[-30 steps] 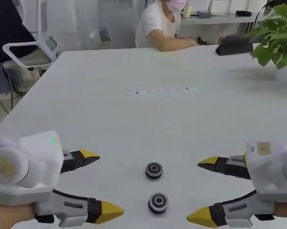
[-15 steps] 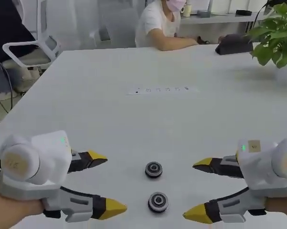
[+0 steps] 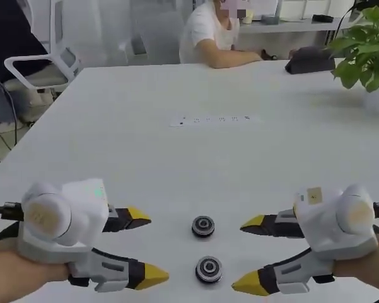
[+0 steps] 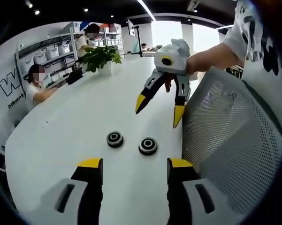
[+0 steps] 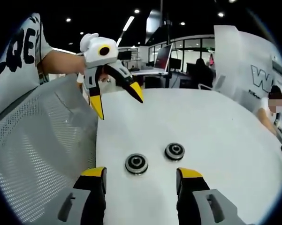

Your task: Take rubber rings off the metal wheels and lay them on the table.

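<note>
Desk (image 3: 176, 158), large, pale grey, flat-topped: carrying both task pieces near its front edge, in the gap between the two tools.

Left gripper (image 3: 152, 246), white-bodied, black jaws tipped yellow: being held low over the desk on the person's left. Its jaws are standing spread, gripping nothing and pointing inward at the wheels.

Right gripper (image 3: 241, 255), same build: being held opposite, mirroring the other. Its jaws are likewise spread and empty, with tips facing the left gripper's tips across the gap.

Near wheel (image 3: 209, 268), small round metal disc with bright hub and dark outer band: lying flat, axle pointing up, closest to the front edge, about in line between the two lower jaw tips. Being round, it is offering no long axis.

Far wheel (image 3: 203, 226), same make: lying flat just beyond the near wheel, apart from it, about in line between the two upper jaw tips.

Rubber ring (image 5: 127, 164), black, thin: one appearing to be sitting round each wheel's rim, neither taken off yet.

Bearing note: both wheels are lying straight ahead of each gripper's open jaws. The right gripper is looking slightly nearer to both. By judgement, the closing move is running inward along the line joining the two grippers.
</note>
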Available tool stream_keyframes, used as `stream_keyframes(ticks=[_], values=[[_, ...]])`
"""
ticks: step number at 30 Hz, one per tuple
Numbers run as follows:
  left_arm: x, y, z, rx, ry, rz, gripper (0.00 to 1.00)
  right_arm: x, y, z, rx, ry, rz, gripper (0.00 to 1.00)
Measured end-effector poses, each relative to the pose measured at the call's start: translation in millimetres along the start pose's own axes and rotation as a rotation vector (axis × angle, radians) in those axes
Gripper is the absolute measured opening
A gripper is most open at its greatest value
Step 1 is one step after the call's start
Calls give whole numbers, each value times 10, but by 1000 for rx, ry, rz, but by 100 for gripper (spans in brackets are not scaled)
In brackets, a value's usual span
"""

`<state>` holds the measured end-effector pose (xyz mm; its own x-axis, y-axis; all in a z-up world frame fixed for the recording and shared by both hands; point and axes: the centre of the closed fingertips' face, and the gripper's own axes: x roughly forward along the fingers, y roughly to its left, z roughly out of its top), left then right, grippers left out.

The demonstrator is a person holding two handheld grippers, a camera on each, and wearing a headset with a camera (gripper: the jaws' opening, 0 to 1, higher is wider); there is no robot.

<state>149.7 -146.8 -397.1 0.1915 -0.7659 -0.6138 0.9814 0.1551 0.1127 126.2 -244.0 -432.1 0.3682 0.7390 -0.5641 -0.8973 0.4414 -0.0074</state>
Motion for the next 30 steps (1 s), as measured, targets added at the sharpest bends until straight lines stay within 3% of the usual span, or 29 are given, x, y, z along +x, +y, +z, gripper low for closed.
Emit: stream_keyframes(ticks=[3, 6, 12, 21, 25, 30], values=[[26, -14, 18, 11, -7, -12, 48, 18, -14, -14, -9, 0, 2, 61], [76, -3, 12, 13, 6, -20, 49, 33, 2, -36, 1, 3, 22, 55], [151, 9, -6, 20, 23, -34, 49, 71, 11, -82, -3, 15, 34, 55], [251, -6, 14, 29, 32, -55, 49, 101, -7, -78, 2, -2, 39, 53], [320, -32, 29, 10, 28, -80, 46, 124, -22, -100, -4, 5, 39, 54], [423, -87, 47, 30, 33, -109, 43, 154, -31, -102, -2, 2, 47, 52]])
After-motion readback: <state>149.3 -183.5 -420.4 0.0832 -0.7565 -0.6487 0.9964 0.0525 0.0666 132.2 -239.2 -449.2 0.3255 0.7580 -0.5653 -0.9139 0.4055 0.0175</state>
